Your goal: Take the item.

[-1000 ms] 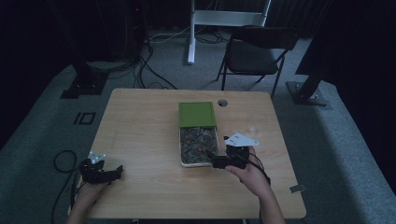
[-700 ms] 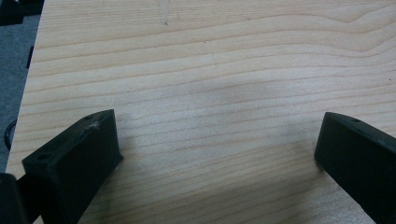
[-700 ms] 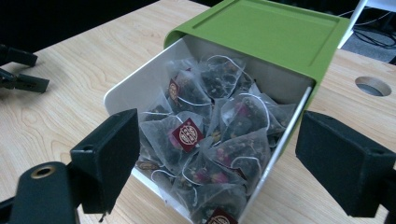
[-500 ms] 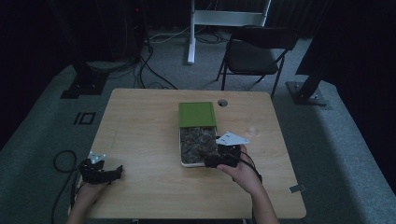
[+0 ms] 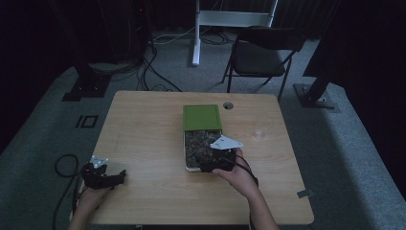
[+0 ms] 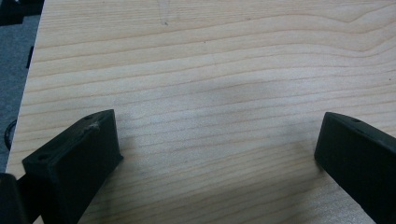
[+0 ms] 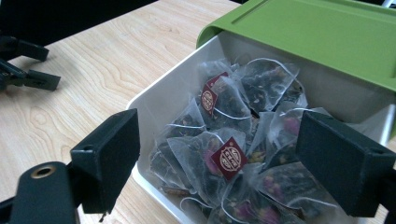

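- From above, at the middle of the pale wooden tabletop point(image 5: 143, 129), a shallow white rectangular box point(image 5: 190, 167) sits with its flat green lid point(image 5: 202, 117) slid back toward the far edge, so the near half is already uncovered.
- The right claw point(image 5: 207, 164) hangs at the box's near end over the contents; the view is dim, so I cannot tell from here whether it touches anything.
- The left claw point(image 5: 114, 177) lies well apart at the near left corner of the tabletop, taking no part.
- Along the left claw point(image 6: 215, 154), both black jaws stand spread wide over bare wood grain, with nothing between them.
- Along the right claw point(image 7: 215, 154), the jaws are spread wide and empty, straddling a heap of clear mesh pyramid tea bags point(image 7: 233, 186) with dark red paper tags point(image 7: 228, 159) on white strings.
- Judged from this, opening the box point(image 7: 154, 105) is done and the reach is made; lowering, pinching one bag or its tag, and lifting it out are all left.
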The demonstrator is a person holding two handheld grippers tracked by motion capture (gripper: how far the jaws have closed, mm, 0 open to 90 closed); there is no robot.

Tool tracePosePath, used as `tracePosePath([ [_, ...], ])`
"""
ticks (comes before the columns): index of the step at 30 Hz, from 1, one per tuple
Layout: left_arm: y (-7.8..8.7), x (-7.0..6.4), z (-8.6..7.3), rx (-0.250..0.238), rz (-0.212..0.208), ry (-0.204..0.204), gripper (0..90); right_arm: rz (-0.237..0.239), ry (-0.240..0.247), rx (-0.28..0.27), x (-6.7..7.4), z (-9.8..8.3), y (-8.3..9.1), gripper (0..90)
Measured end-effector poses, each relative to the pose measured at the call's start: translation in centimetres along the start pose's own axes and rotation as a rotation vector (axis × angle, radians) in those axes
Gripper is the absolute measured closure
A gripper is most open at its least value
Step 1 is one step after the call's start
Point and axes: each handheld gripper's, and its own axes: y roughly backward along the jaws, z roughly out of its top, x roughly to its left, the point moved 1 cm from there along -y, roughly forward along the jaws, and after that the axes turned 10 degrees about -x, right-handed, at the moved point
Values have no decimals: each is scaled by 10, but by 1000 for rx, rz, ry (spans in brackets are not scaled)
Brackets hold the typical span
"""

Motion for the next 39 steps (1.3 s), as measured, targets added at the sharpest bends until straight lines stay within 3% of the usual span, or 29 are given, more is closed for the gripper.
tracePosePath([
  [4,0,0,0,-1,0,1,5,-7,25,24,3,-7,-8,217],
  [9,0,0,0,-2,1,1,5,-18,8,39,3,-12,-16,254],
  [14,0,0,0,-1,0,0,4,-30,-3,66,0,-15,-20,404],
  [21,0,0,0,-1,1,0,5,-28,-5,81,0,-19,-23,422],
  [30,0,0,0,-1,0,0,5,-31,37,118,4,-26,-30,470],
  [36,0,0,0,-1,0,0,4,-22,50,147,4,-26,-33,579],
  [39,0,0,0,-1,1,0,5,-8,25,154,3,-26,-33,645],
])
